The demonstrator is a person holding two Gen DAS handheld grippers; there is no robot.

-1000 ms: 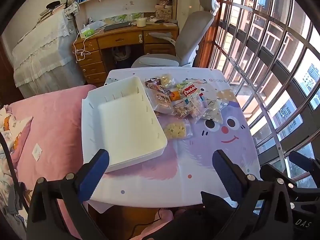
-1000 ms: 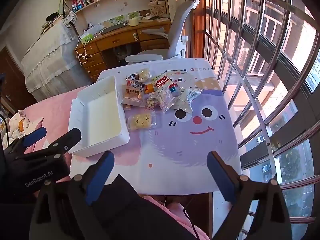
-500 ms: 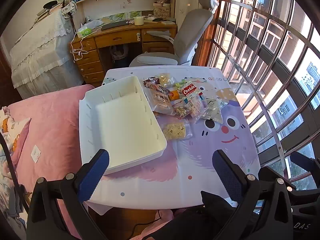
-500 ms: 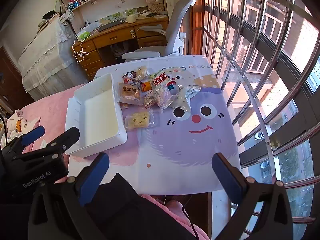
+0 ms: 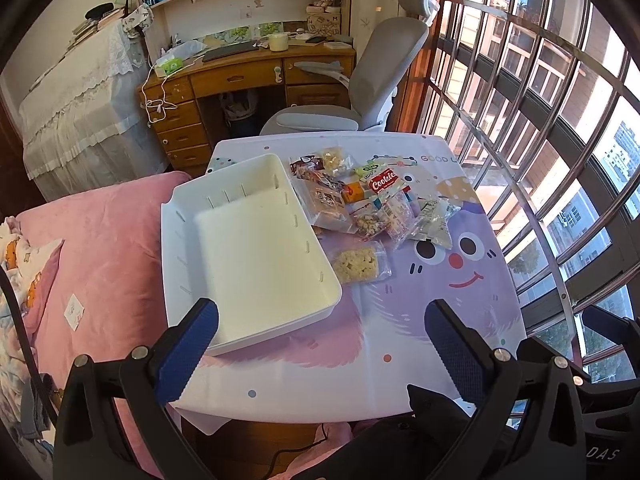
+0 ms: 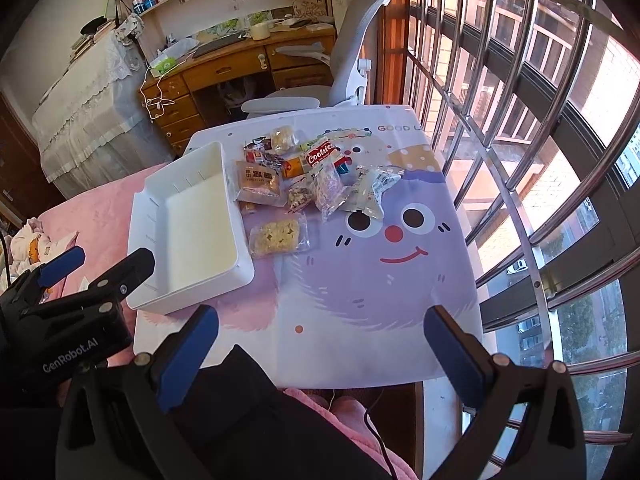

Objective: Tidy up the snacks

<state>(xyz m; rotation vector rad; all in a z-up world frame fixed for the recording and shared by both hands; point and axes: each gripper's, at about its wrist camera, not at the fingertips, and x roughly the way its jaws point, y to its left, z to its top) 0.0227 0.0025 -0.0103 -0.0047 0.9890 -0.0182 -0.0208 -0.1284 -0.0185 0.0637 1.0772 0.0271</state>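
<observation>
A white plastic bin [image 5: 248,312] [image 6: 188,300] sits empty on the left part of a small table covered by a cartoon-face cloth [image 5: 440,280] [image 6: 380,264]. To its right lies a heap of wrapped snacks [image 5: 360,196] [image 6: 312,168], with a red "Cookies" pack [image 5: 383,181] [image 6: 320,153] on top. A clear pack of pale crackers [image 5: 356,266] [image 6: 278,236] lies apart, beside the bin. My left gripper [image 5: 320,336] [image 6: 96,260] hangs open above the near table edge. My right gripper [image 6: 320,340] is open wide, well short of the snacks, nothing between its fingers.
A pink bedspread [image 5: 92,248] borders the table on the left. A grey office chair [image 5: 360,92] and a wooden desk [image 5: 240,80] stand behind the table. Metal window bars [image 6: 520,160] run along the right. A person's dark-clad leg [image 6: 280,420] is below the near edge.
The right gripper's jaws have spread slightly wider. Both views have crept a little closer to the table; the snacks and the bin lie as before.
</observation>
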